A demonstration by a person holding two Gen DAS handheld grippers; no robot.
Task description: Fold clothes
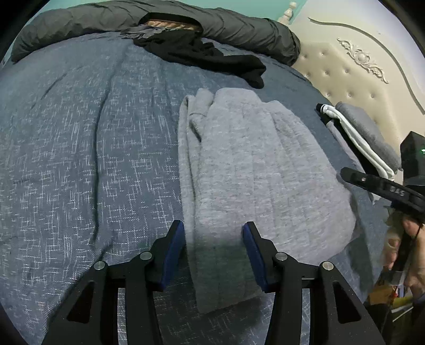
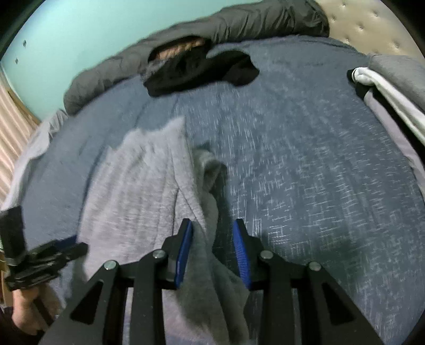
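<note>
A light grey knit garment [image 1: 247,169] lies folded lengthwise on the blue bedspread [image 1: 87,148]. My left gripper [image 1: 213,231] is open above its near end, blue pads on either side of the cloth without touching it. In the right wrist view the same garment [image 2: 138,191] lies left of centre. My right gripper [image 2: 212,228] is open, with the garment's right edge fold [image 2: 212,278] lying between its fingers. The right gripper also shows at the right edge of the left wrist view [image 1: 382,188], and the left gripper shows at the lower left of the right wrist view [image 2: 45,257].
A black garment [image 1: 207,55] and a dark grey duvet [image 1: 239,24] lie at the far side of the bed. A stack of folded grey, white and black clothes [image 1: 364,138] sits by the padded cream headboard [image 1: 353,66]. A teal wall [image 2: 74,34] is behind.
</note>
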